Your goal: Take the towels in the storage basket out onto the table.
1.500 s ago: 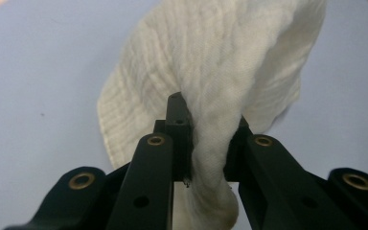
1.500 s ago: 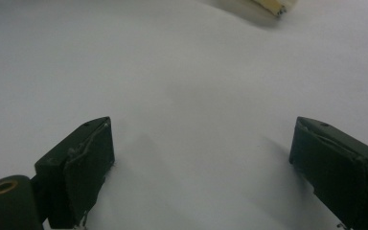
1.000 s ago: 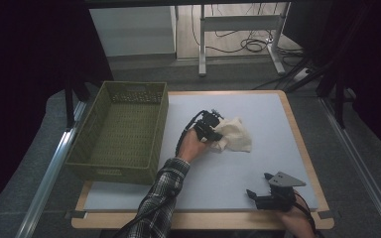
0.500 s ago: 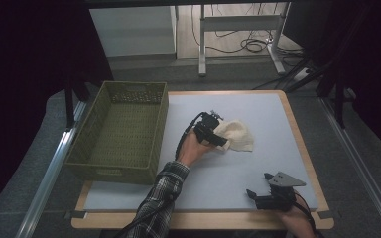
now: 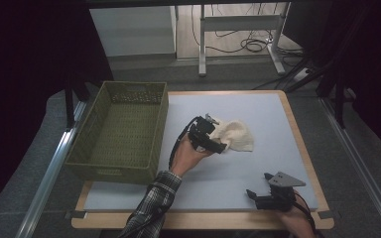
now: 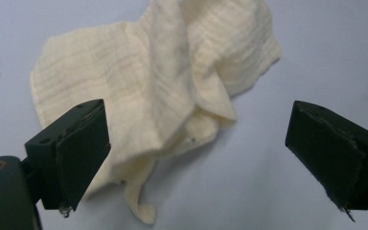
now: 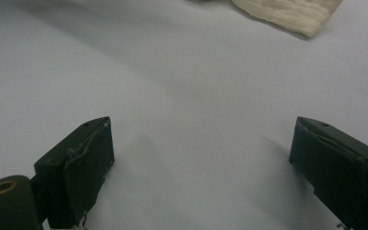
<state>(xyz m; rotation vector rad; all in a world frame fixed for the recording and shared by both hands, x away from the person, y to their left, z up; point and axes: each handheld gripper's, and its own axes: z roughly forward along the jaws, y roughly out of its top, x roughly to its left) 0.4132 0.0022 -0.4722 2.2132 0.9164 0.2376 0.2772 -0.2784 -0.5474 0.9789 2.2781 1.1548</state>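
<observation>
The left gripper (image 6: 199, 158) is hovering wide open over the crumpled cream cloth (image 6: 163, 86) — next, probably lowering and pinching it. The right gripper (image 7: 206, 177) is resting wide open, empty — away from it.

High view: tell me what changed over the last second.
The left tongs, held in the person's left hand, shifted slightly nearer the person along the crumpled cream cloth, whose outline looks a little flatter; their jaws stand open, nothing gripped. The right tongs stayed parked at the near edge of the pale blue table mat, open. The green woven basket did not move.
</observation>
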